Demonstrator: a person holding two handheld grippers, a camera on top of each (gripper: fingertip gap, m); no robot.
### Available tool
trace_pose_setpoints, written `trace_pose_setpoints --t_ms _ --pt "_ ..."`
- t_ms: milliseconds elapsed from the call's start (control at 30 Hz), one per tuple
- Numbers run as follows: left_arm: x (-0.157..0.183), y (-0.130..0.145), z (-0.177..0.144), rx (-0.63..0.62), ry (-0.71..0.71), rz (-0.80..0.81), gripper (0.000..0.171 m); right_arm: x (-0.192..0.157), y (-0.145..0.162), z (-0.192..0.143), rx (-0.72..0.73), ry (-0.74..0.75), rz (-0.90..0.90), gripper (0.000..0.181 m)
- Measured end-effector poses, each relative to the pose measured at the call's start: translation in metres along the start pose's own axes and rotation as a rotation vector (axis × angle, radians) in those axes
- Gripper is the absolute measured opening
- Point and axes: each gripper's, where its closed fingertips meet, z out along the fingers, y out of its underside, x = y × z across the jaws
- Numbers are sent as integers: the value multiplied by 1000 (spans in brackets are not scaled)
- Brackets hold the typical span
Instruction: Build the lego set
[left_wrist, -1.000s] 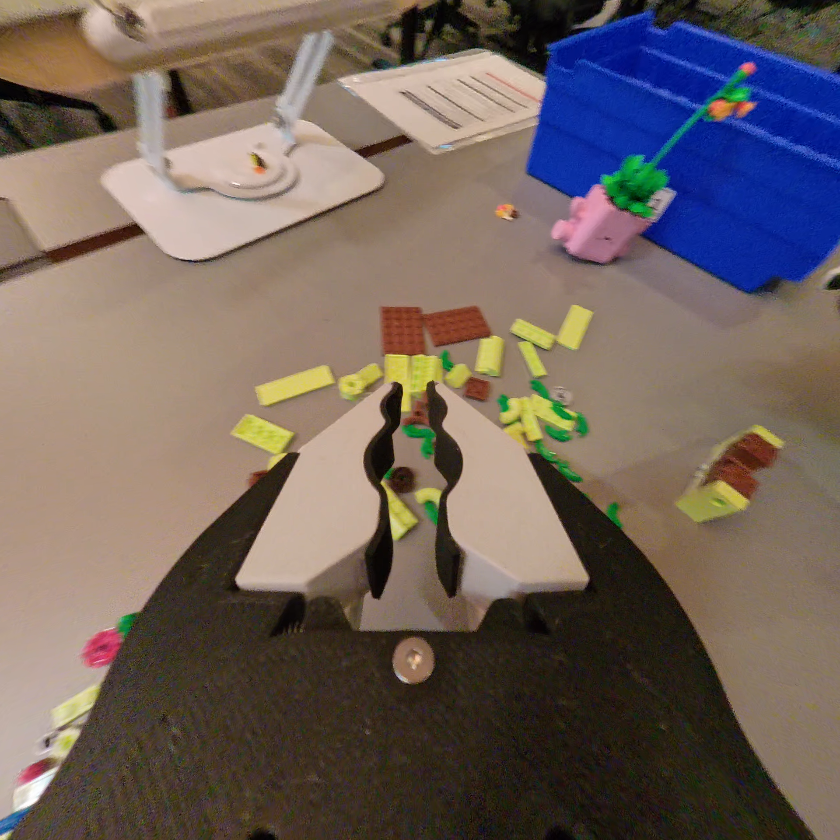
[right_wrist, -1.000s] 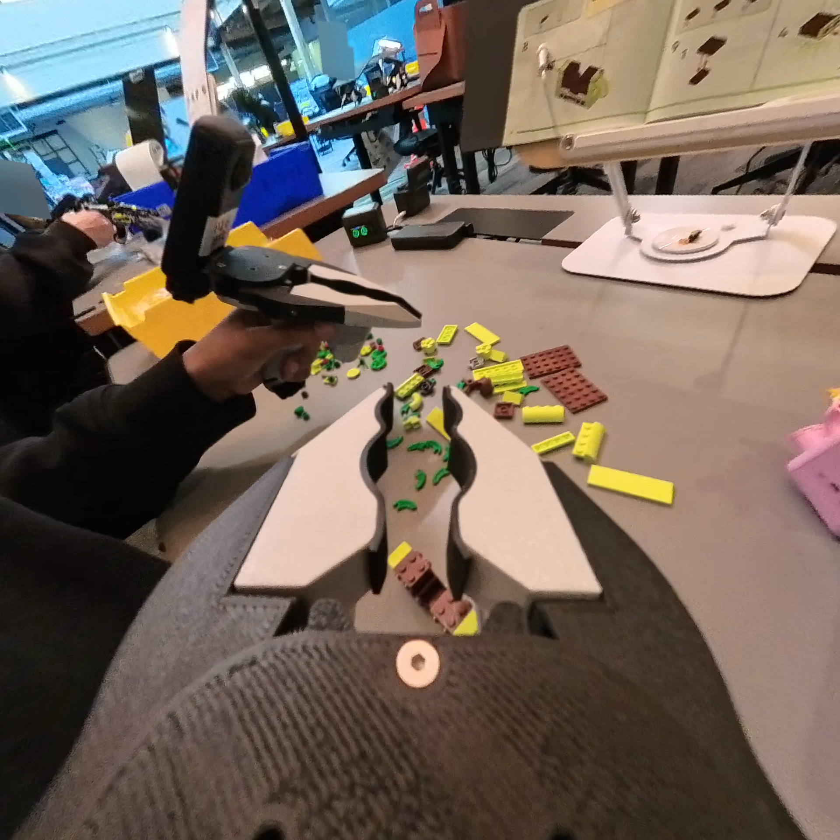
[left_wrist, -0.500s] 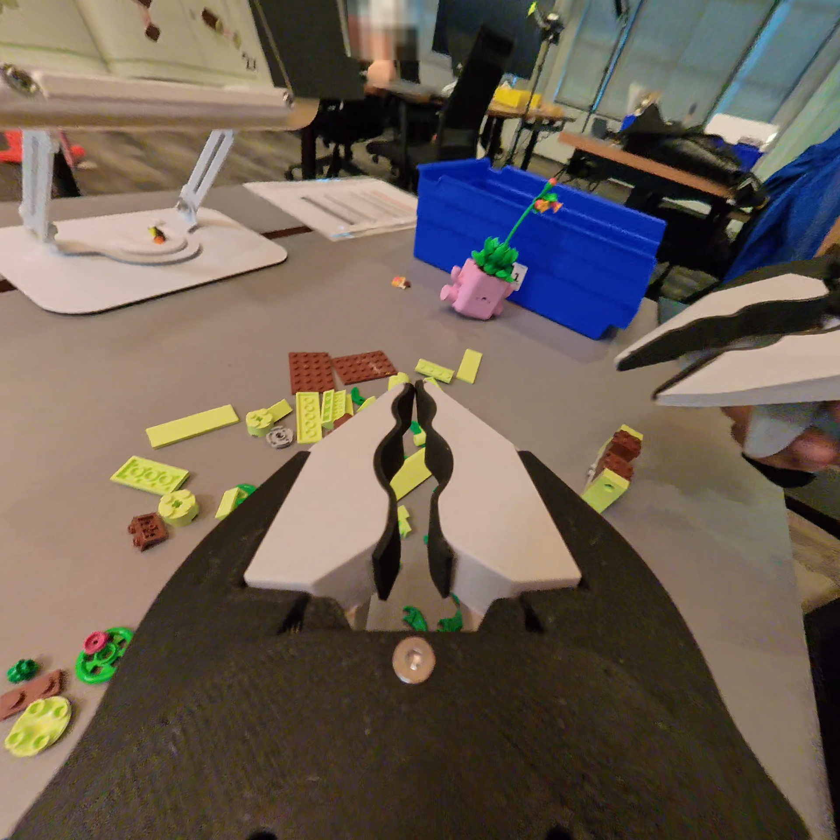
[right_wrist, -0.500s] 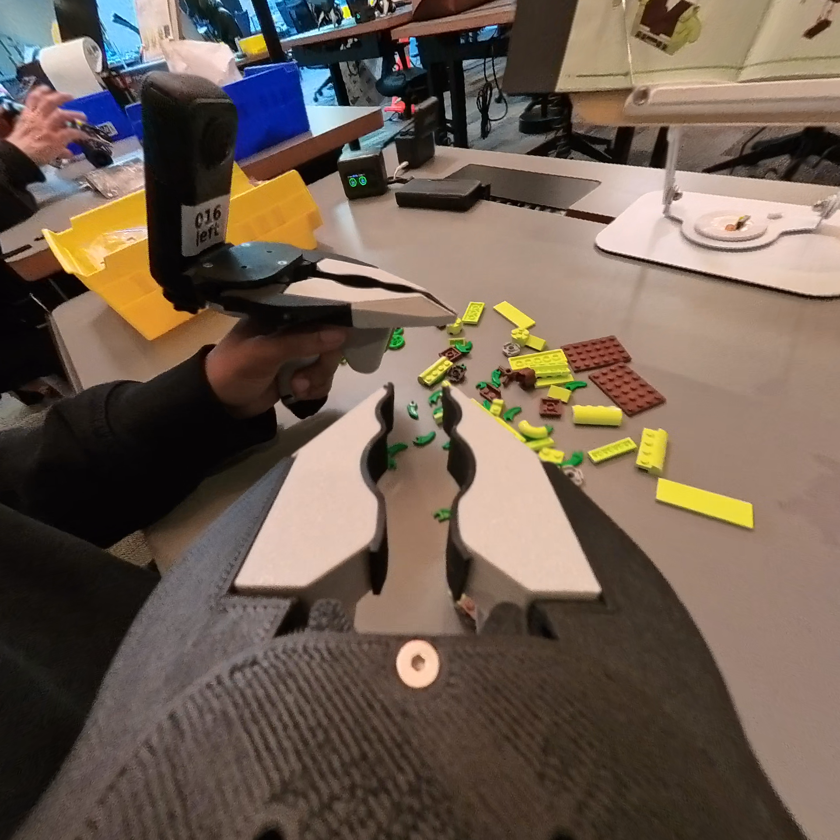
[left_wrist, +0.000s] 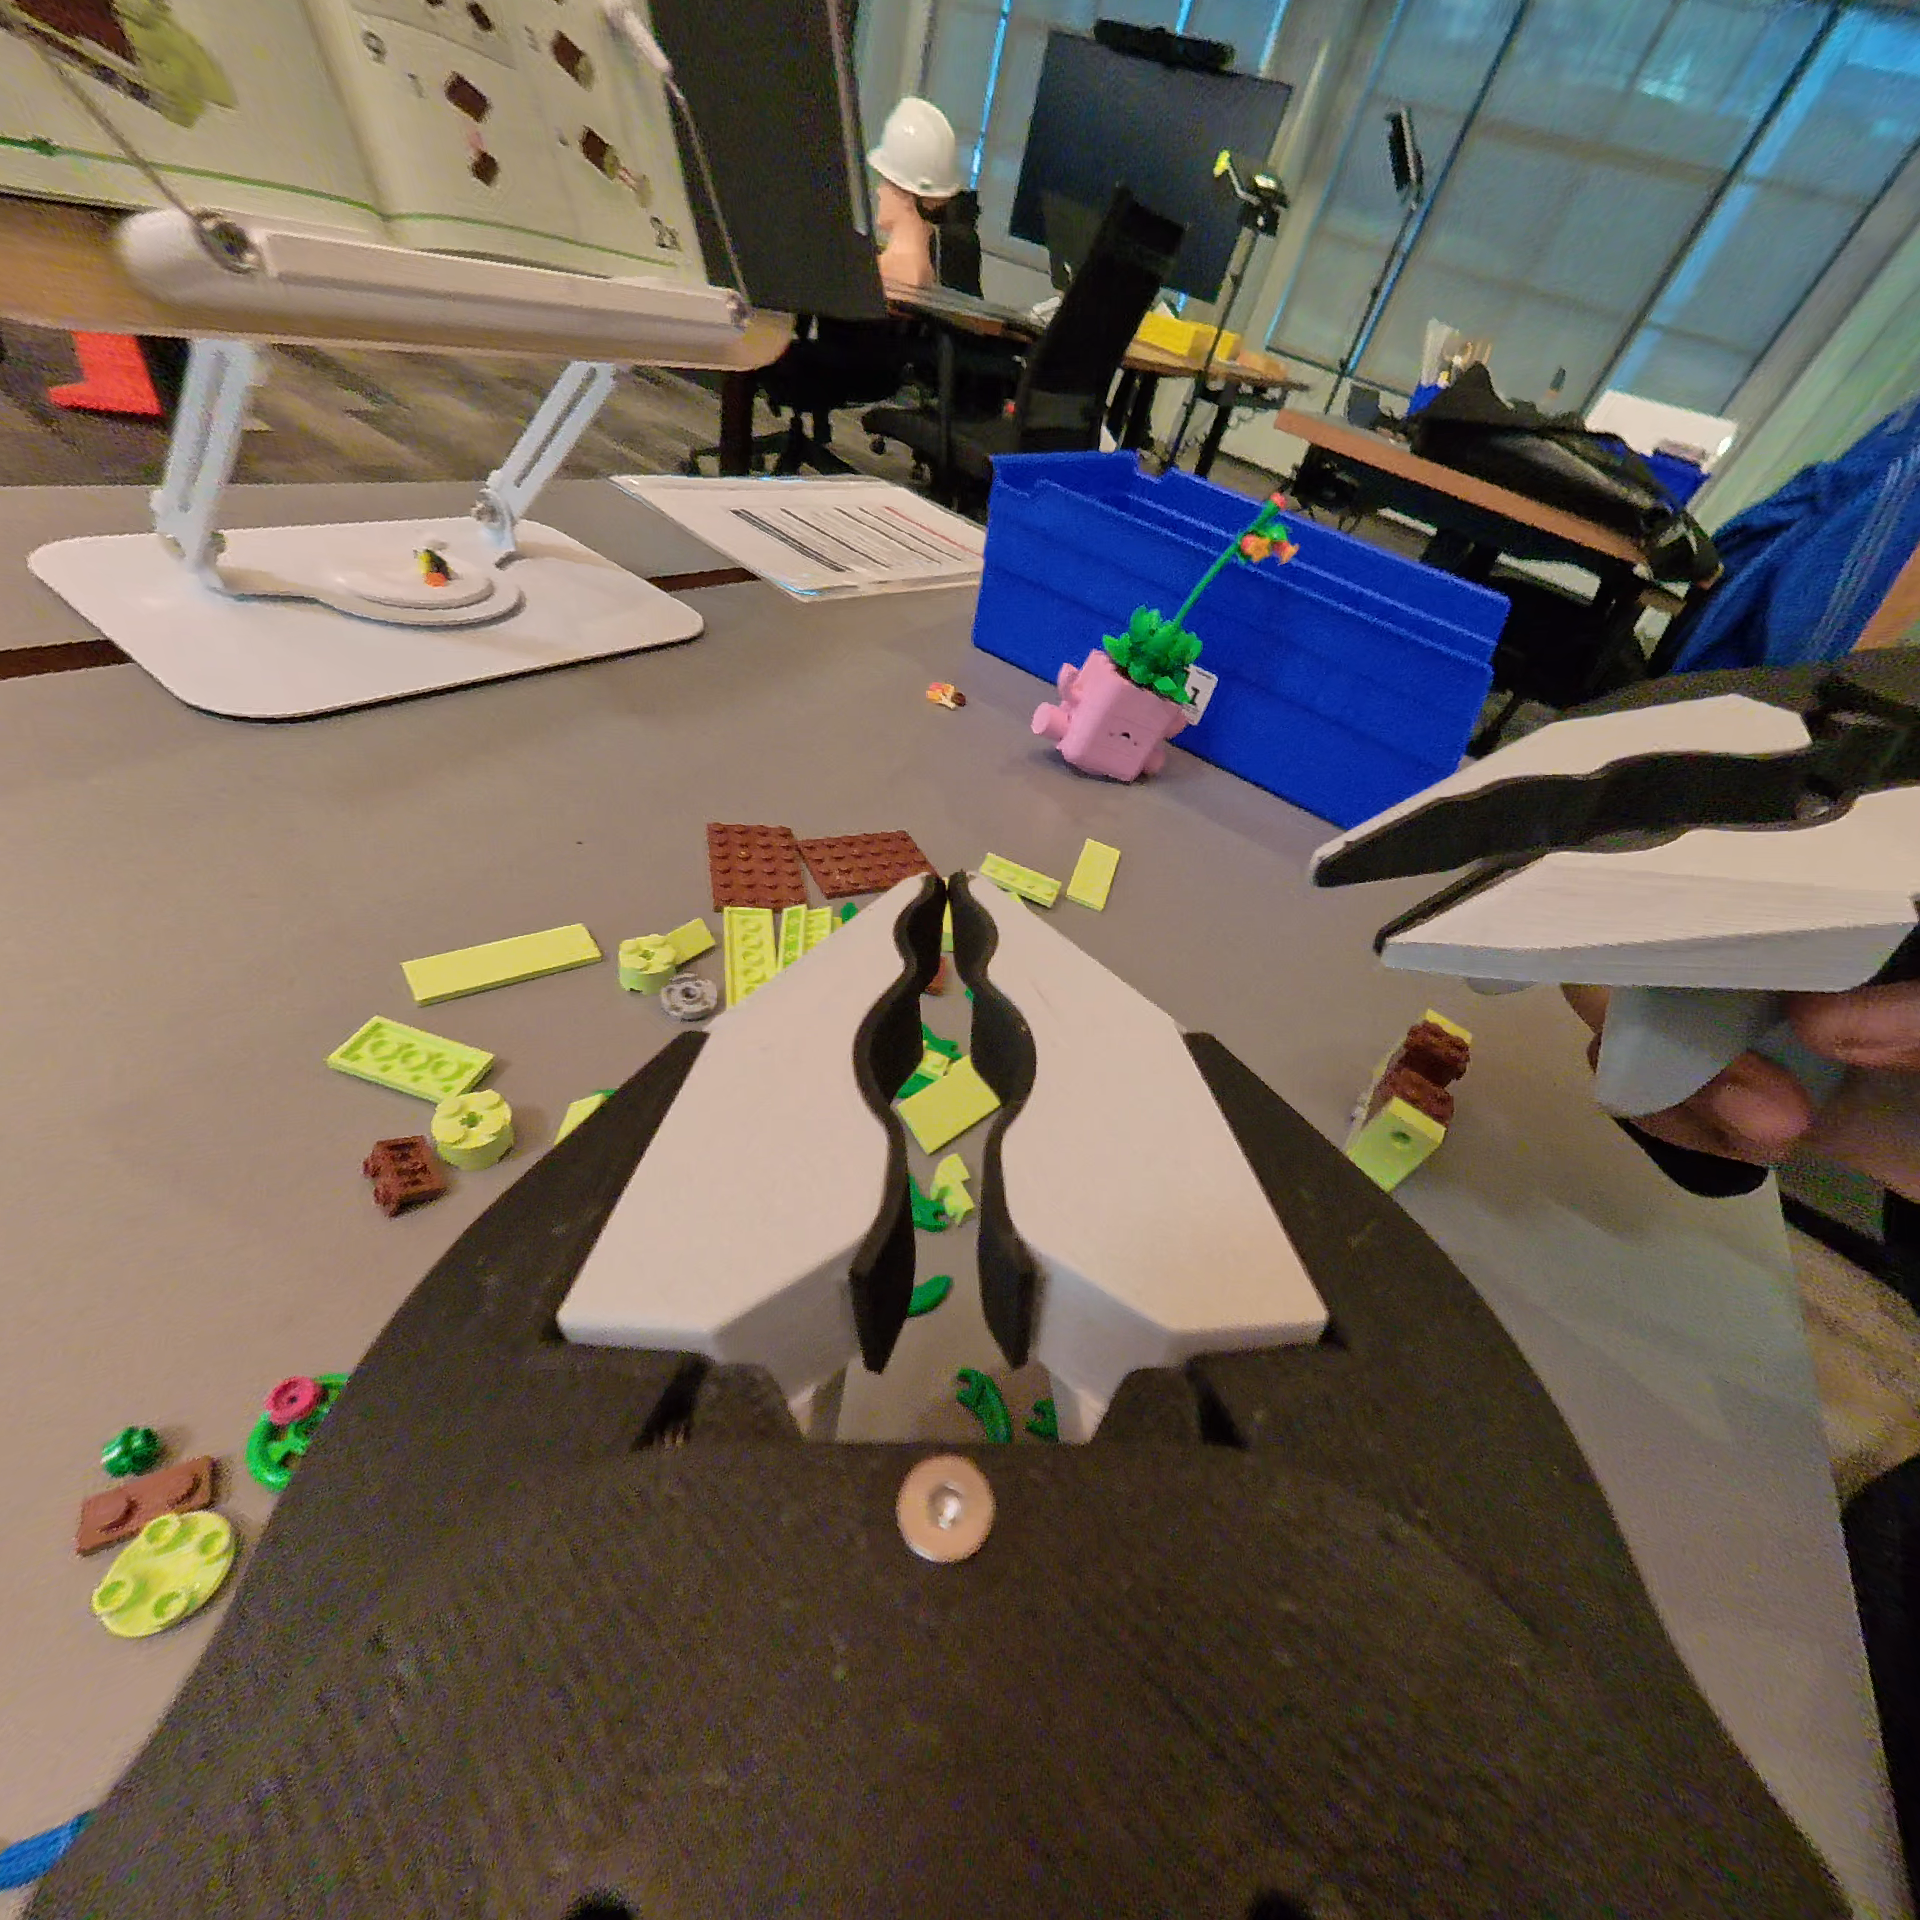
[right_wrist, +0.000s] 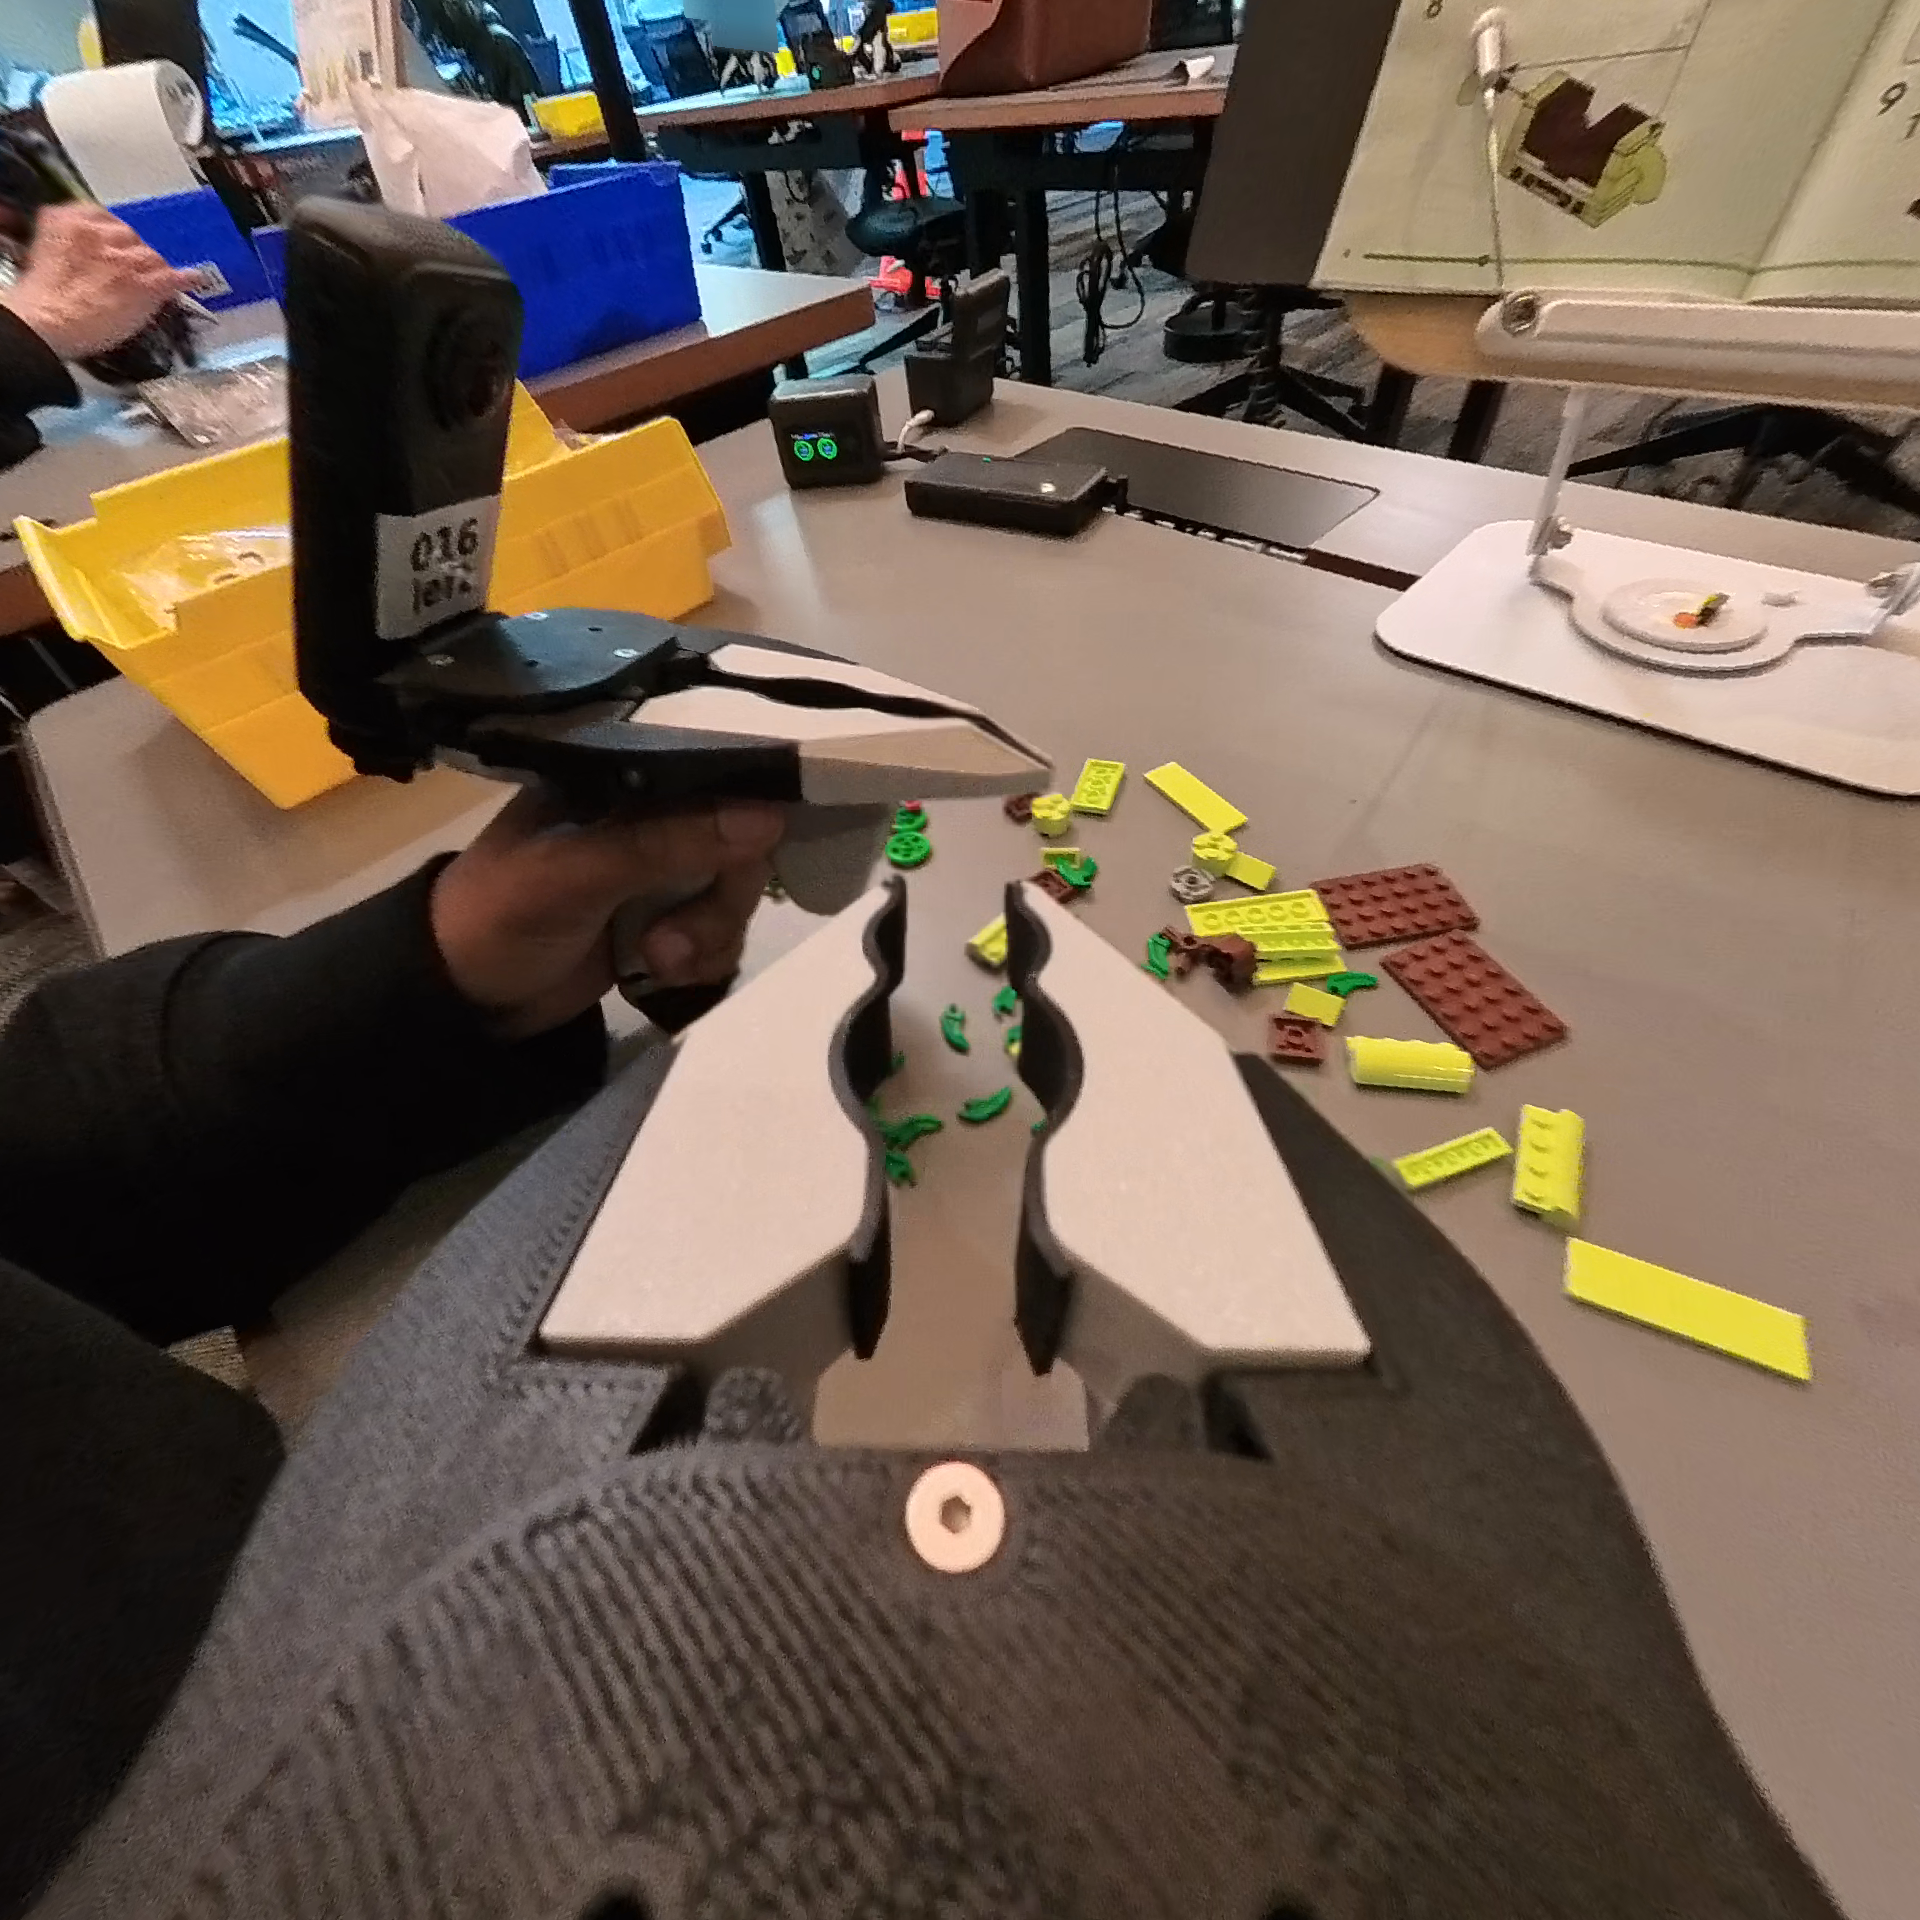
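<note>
Left hand-held gripper (left_wrist: 947, 885), grey wedge fingers w/ black wavy pads, is clenched: tips meet at frame centre, nothing between them. It hangs above the grey worktop (left_wrist: 208, 831) over the scattered loose lego pieces (left_wrist: 727, 997), lime, brown & green, spread across mid-frame. 2 brown studded plates (left_wrist: 816, 862) lie just beyond the tips. A part-built lime & brown lego block (left_wrist: 1405, 1101) sits at centre right, apart from the pile, below the other tool.

Right hand-held gripper (right_wrist: 954, 888) is released, its jaws parted w/ a clear gap & empty; green leaf bits (right_wrist: 956, 1081) on the worktop show through the gap. In the right wrist view the left tool sits at centre left, gripped by a hand (right_wrist: 592, 925) in a black sleeve.

Upper right of the left view: pink lego pot w/ green plant & tall stem (left_wrist: 1127, 696), against a blue plastic bin (left_wrist: 1299, 644). Upper left: white book stand (left_wrist: 343, 603) holding an open instruction booklet (left_wrist: 343, 114). Yellow plastic bin (right_wrist: 613, 540) sits at upper left of the right view.
</note>
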Motion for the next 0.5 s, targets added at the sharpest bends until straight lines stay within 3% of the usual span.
trace_pose_setpoints --t_ms 200,500 --pt "-17 -3 -6 34 -62 -24 0 20 9 -12 -74 10 39 27" --pt "-14 1 -2 12 -70 -2 0 53 16 -21 -137 82 2 32"
